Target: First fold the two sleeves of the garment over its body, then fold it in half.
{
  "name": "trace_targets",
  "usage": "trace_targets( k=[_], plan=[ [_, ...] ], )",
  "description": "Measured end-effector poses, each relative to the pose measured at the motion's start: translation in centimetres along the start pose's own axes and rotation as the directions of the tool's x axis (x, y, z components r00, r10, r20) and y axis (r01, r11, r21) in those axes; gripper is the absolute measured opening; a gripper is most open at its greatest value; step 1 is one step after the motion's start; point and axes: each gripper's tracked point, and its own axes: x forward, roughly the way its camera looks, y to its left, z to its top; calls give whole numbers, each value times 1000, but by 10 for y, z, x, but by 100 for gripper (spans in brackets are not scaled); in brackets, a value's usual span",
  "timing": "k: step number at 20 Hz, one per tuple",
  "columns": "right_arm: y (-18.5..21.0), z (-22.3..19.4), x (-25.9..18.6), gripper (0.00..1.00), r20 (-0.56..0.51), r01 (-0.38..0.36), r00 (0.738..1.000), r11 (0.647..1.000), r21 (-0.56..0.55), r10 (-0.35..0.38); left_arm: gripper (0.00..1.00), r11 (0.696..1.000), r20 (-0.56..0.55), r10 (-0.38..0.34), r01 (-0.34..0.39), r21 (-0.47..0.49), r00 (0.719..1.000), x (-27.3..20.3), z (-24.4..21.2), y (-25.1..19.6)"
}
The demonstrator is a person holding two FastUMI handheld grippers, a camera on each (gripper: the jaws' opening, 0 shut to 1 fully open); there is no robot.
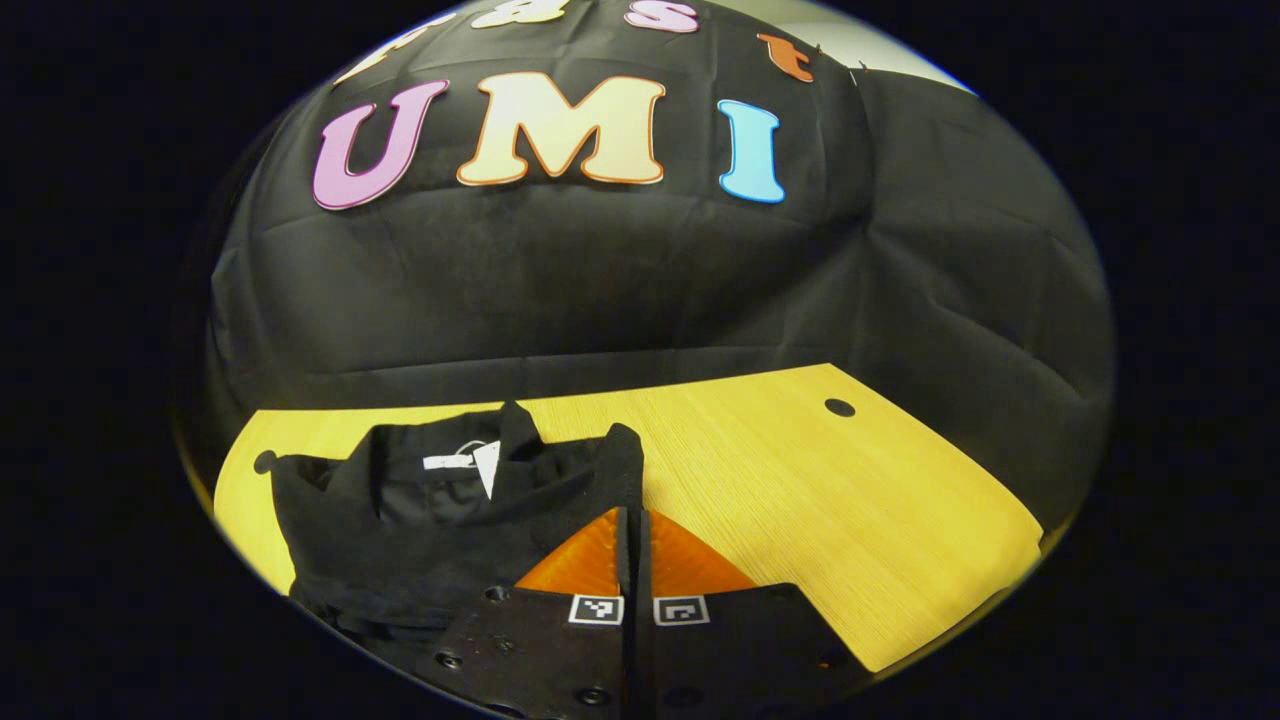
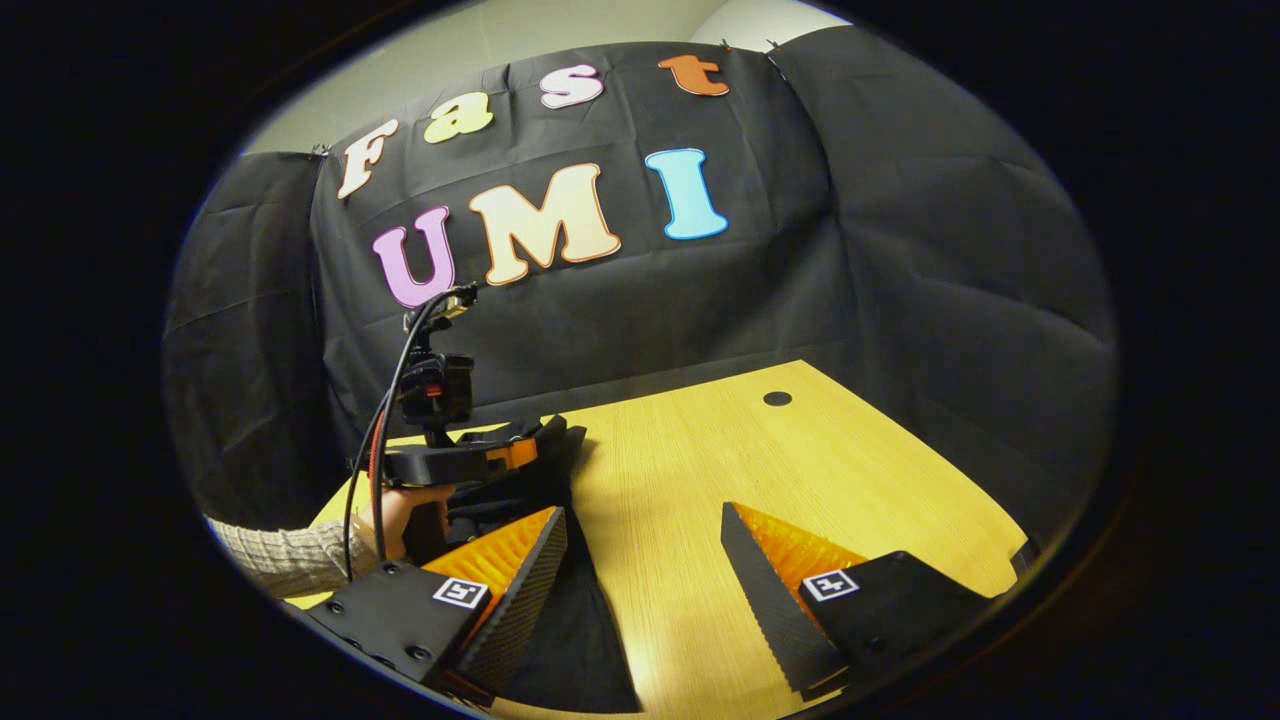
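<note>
A: Start at the left. Where is the garment (image 1: 440,520)?

B: On the left part of the bench (image 1: 800,480), collar toward the booth wall, well away from the dark hole (image 1: 839,407) at the far right. It looks already bunched inward, though I can't tell how tidy the sleeve folds are.

A: And the left gripper (image 1: 634,545)?

B: Its fingers are pressed together just above the garment's right edge. Whether any cloth is caught between them, I cannot tell. In the right gripper view it sits over the garment (image 2: 560,600), held by a hand (image 2: 400,515) in a knit sleeve (image 2: 280,555).

A: The right gripper (image 2: 645,570)?

B: Spread wide, holding nothing, with its left finger over the garment's edge and the other over bare bench (image 2: 680,480).

A: Risks?

B: If the left grip is thin, the black cloth could slip mid-fold. Lifting one side only would likely drag the layers askew.

A: Counts?

B: One garment, one bench, two grippers, one hole in each view.
</note>
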Motion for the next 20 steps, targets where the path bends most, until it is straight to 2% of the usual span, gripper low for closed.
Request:
trace_targets(
  k=[2,5,7,10,13,16,20],
  plan=[
    [4,-2,2,98,-9,-7,1000,1000,-9,7,0,1000,-4,-7,7,-27,1000,3,-3,-5],
    [10,-8,6,98,-28,-16,999,1000,-23,15,0,994,13,-89,89,-59,996,2,4,-32],
    [17,-9,9,98,-34,-29,999,999,-26,28,34,993,21,-114,115,-27,993,-2,10,-42],
    [29,-12,14,98,-47,-53,998,998,-33,51,84,994,32,-104,102,37,994,-10,18,-40],
    [42,-11,19,98,-47,-80,996,995,-51,78,93,994,61,-89,84,68,994,-31,36,-28],
    [53,-13,21,98,-55,-107,993,991,-79,103,94,996,144,-64,54,72,988,-69,62,-4],
    [64,-26,19,98,-71,-133,989,985,-111,126,94,999,202,31,-36,20,979,-122,62,43]
  ],
)
